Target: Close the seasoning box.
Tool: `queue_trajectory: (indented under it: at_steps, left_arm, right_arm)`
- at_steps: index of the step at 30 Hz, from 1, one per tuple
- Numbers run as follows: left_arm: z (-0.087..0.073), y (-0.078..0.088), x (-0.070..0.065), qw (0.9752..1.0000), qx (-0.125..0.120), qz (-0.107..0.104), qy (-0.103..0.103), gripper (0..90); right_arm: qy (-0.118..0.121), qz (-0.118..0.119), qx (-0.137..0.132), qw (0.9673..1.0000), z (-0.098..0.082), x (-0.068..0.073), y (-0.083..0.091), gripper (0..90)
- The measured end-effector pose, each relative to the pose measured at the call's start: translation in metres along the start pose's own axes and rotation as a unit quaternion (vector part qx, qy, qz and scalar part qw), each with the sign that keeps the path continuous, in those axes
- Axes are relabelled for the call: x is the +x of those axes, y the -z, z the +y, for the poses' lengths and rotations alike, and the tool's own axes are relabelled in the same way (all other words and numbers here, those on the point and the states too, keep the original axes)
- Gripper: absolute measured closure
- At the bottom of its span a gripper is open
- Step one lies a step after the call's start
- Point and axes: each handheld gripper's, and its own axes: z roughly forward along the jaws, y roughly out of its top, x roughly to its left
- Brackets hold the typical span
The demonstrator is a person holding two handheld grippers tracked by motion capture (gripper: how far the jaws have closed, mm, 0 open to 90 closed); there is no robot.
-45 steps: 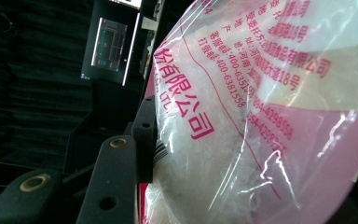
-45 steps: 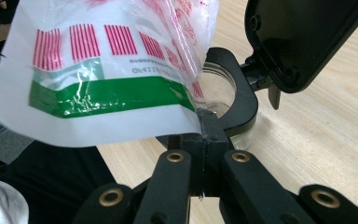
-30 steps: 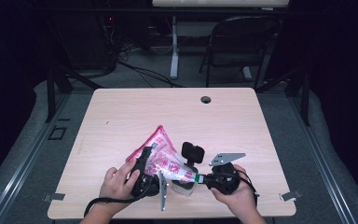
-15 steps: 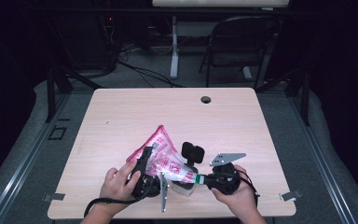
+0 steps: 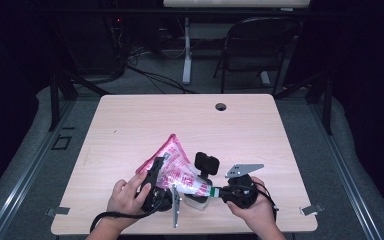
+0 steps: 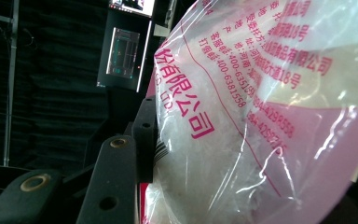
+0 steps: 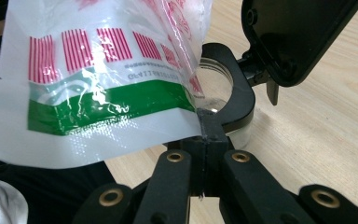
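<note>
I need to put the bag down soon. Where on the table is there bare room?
The table is bare from the bag back to the round hole, and along both side edges. The near middle is crowded: left gripper, right gripper, open-lidded jar.

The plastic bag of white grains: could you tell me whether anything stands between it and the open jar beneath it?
Nothing visible does. The bag hangs with its corner pinched in the right gripper, right over the mouth of the jar; the jar's black lid is flipped back.

Your high view looks down over the tabletop's (image 5: 260,125) near edge; both tool views sit close against the bag (image 6: 261,116).
</note>
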Motion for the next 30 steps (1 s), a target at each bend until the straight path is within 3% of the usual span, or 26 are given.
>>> queue_trajectory:
  at_steps: [30]
  left_arm:
    - [0.0019,0.0014,-0.0006,0.9995,-0.007,0.025,-0.017,61.1]
  right_arm:
    - [-0.001,-0.001,0.002,1.0,-0.0011,-0.0017,-0.0017,90.0]
